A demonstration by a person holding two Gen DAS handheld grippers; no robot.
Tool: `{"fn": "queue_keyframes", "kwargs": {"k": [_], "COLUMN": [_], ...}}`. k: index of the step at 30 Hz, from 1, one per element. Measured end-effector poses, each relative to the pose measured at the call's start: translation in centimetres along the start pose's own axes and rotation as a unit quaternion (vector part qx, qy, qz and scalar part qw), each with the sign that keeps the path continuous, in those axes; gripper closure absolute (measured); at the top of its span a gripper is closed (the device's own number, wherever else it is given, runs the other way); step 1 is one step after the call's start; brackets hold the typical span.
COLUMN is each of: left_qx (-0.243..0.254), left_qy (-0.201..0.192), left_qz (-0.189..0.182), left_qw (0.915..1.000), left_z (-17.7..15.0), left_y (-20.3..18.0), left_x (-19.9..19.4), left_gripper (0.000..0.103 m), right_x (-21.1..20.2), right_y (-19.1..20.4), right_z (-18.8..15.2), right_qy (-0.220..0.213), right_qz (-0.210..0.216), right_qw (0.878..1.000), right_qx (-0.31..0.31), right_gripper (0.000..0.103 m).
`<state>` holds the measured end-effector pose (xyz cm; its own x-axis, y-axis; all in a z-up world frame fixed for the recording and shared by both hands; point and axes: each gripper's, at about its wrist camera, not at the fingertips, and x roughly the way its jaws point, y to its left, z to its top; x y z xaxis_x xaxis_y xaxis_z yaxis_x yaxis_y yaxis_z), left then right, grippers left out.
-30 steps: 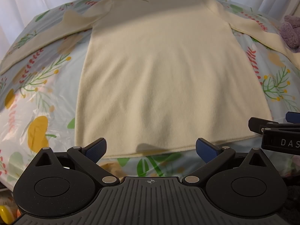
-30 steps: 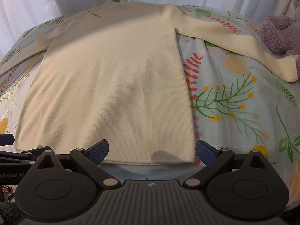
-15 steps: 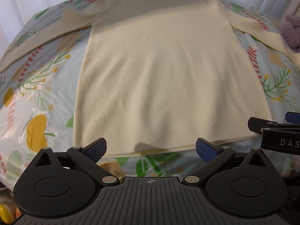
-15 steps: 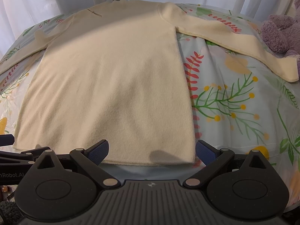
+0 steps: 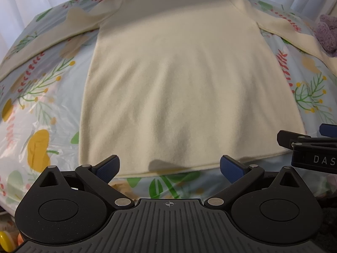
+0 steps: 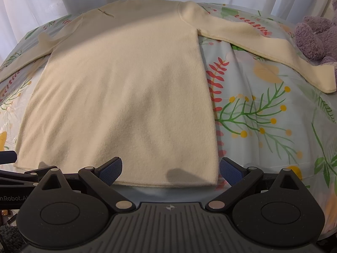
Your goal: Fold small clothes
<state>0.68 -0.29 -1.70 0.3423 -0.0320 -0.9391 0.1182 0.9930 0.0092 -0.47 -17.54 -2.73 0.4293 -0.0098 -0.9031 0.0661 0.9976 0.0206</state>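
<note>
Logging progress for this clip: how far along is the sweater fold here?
Done: the cream sweater lies spread flat on the floral cover, both sleeves out to the sides. In hand: nothing; the left gripper and right gripper are open, poised at the bottom hem. Left: every fold; no sleeve or hem is turned over yet.

left sleeve cuff cut off, plush toy partly cropped
</note>
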Motion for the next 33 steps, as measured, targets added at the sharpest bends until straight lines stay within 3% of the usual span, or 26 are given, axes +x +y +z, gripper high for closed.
{"fn": "queue_keyframes", "kwargs": {"k": [13,23,25,27,31,33], "left_qx": [-0.003,-0.013,-0.018,-0.024,-0.033,-0.037], "left_qy": [0.012,0.023,0.022,0.023,0.027,0.02], "left_qz": [-0.001,-0.005,-0.008,-0.008,0.011,0.023], "left_qw": [0.9999,0.9997,0.9996,0.9994,0.999,0.9989], "left_z": [0.2,0.7,0.9,1.1,2.0,2.8], "left_y": [-0.1,-0.1,-0.2,-0.2,-0.1,0.2], "left_x": [0.3,0.7,0.7,1.0,1.8,1.8], "left_gripper": [0.0,0.0,0.0,0.0,0.0,0.0], "right_x": [0.4,0.6,0.2,-0.4,-1.5,-1.1], "right_y": [-0.1,-1.2,-2.4,-4.4,-10.9,-14.3], "right_z": [0.2,0.6,1.0,1.4,1.1,2.0], "right_qy": [0.006,-0.006,-0.032,-0.084,-0.27,-0.298], "right_qz": [0.011,0.048,0.077,0.099,0.115,0.098], "right_qw": [1.0,0.999,0.996,0.991,0.95,0.938], "right_qx": [-0.003,-0.003,0.007,0.033,0.105,0.146], "right_gripper": [0.004,0.004,0.004,0.004,0.004,0.004]}}
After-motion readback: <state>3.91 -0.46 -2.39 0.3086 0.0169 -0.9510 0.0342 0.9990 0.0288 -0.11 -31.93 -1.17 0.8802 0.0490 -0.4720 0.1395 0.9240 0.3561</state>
